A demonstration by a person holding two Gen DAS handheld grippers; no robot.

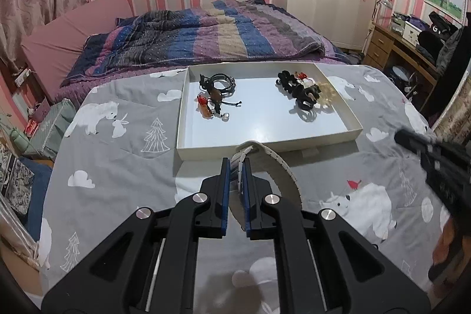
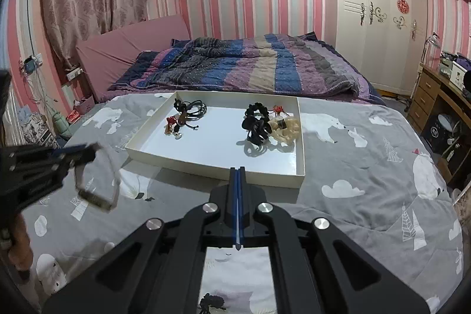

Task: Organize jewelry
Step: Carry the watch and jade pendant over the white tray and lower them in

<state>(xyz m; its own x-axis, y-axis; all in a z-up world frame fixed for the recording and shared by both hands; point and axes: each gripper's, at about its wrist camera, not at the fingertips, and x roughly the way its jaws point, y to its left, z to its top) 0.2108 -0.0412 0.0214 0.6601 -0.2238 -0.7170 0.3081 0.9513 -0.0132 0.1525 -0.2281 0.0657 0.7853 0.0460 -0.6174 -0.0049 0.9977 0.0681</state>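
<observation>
My left gripper (image 1: 236,161) is shut on a beige watch strap (image 1: 279,167), held just above the grey bedspread in front of the white tray (image 1: 265,144). The strap also shows, blurred, in the right wrist view (image 2: 97,196), hanging from the left gripper (image 2: 88,153). The tray holds a pile of dark cord bracelets with red charms (image 1: 216,96) on its left and black hair ties with a cream scrunchie (image 1: 306,91) on its right. My right gripper (image 2: 238,169) is shut and empty, near the tray's front right corner (image 2: 300,175).
The tray lies on a grey polar-bear bedspread (image 1: 117,161). A striped quilt (image 1: 206,37) covers the bed behind. A white wardrobe (image 2: 376,19) and a wooden desk (image 2: 435,96) stand at the right. A small dark item (image 2: 210,302) lies under the right gripper.
</observation>
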